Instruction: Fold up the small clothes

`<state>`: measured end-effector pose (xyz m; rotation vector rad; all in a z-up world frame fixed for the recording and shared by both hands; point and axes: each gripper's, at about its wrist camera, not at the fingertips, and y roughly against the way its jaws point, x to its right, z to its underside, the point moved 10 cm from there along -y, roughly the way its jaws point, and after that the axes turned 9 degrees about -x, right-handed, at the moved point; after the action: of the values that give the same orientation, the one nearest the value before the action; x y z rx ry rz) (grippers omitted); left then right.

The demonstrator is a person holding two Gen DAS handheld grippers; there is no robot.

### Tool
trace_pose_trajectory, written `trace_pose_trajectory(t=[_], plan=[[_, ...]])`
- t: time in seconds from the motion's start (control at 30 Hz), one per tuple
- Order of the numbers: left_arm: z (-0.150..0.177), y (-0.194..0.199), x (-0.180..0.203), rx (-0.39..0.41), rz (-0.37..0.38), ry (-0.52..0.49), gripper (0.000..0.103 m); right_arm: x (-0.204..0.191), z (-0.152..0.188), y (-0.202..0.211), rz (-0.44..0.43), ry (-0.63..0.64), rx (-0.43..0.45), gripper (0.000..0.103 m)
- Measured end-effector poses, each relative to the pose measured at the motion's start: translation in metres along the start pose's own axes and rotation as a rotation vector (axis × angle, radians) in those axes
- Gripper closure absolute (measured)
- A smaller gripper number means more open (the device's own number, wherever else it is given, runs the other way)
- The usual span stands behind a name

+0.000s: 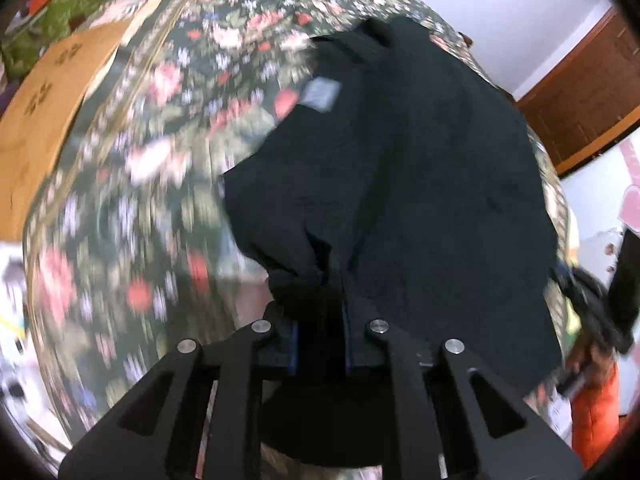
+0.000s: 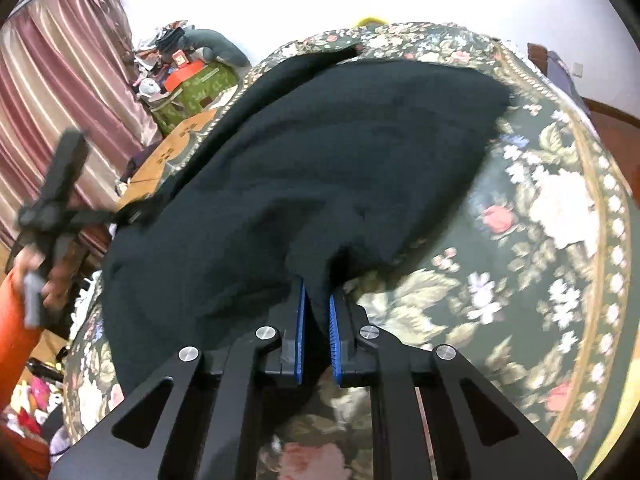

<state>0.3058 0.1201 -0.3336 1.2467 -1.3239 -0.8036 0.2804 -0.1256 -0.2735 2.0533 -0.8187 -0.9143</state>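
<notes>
A black garment [image 1: 420, 184] with a grey label patch [image 1: 322, 94] lies spread on a floral bedspread [image 1: 152, 184]. My left gripper [image 1: 320, 284] is shut on a bunched near edge of the garment, which drapes over its fingers. In the right wrist view the same black garment [image 2: 320, 168] covers the bed, and my right gripper [image 2: 318, 292] is shut on another edge of it, cloth pinched between its blue pads [image 2: 335, 332]. The left gripper [image 2: 52, 208] shows at the far left of that view, and the right gripper [image 1: 592, 300] at the right of the left wrist view.
A cardboard box [image 1: 44, 120] and a green box [image 2: 196, 92] stand beside the bed. Pink curtains [image 2: 52, 92] hang at the left. A wooden door [image 1: 580, 96] is at the right. Clutter lies on the floor [image 2: 28, 400].
</notes>
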Motion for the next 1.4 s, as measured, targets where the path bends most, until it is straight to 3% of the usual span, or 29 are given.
trace_pose_trajectory(t=[0.2,0.23,0.3,0.43,0.47,0.57,0.7,0.8,1.07,1.13,1.2,1.3,1.37,1.4], plan=[[0.052,0.018,0.033,-0.032,0.096,-0.004,0.087,0.016,0.018,0.017,0.058,-0.003,-0.016,0.094],[0.056,0.021,0.036,-0.024,0.079,-0.015,0.086,0.021,0.022,0.018,0.064,-0.005,-0.024,0.094],[0.058,0.026,0.037,0.004,0.0,-0.049,0.073,0.025,0.029,0.021,0.083,-0.003,-0.04,0.094],[0.057,0.04,0.032,0.039,-0.084,-0.083,0.057,0.027,0.033,0.036,0.129,0.033,-0.037,0.093],[0.055,0.047,0.031,0.058,-0.116,-0.094,0.051,0.027,0.032,0.04,0.134,0.043,-0.032,0.093],[0.044,0.07,0.018,0.137,-0.216,-0.123,0.047,0.024,0.024,0.048,0.129,0.064,-0.001,0.088],[0.022,0.09,0.009,0.223,-0.239,-0.113,0.032,0.02,0.011,0.047,0.106,0.077,0.036,0.074],[-0.003,0.079,0.012,0.206,-0.217,-0.118,0.032,0.013,0.003,0.032,0.1,0.092,0.04,0.07],[-0.06,0.016,0.066,0.144,-0.104,-0.196,0.032,0.008,0.016,-0.011,0.099,0.117,-0.049,0.069],[-0.069,-0.003,0.073,0.106,-0.086,-0.204,0.042,0.007,0.017,-0.011,0.104,0.134,-0.04,0.069],[-0.073,-0.017,0.07,0.065,-0.117,-0.207,0.089,0.008,0.017,-0.011,0.096,0.136,-0.043,0.069],[-0.076,-0.009,0.058,0.094,-0.098,-0.179,0.095,0.008,0.018,-0.01,0.084,0.137,-0.042,0.069],[-0.077,0.003,0.036,0.134,-0.15,-0.145,0.095,0.007,0.019,-0.009,0.08,0.14,-0.035,0.069],[-0.077,0.011,0.025,0.148,-0.141,-0.125,0.094,0.007,0.019,-0.009,0.077,0.141,-0.033,0.069]])
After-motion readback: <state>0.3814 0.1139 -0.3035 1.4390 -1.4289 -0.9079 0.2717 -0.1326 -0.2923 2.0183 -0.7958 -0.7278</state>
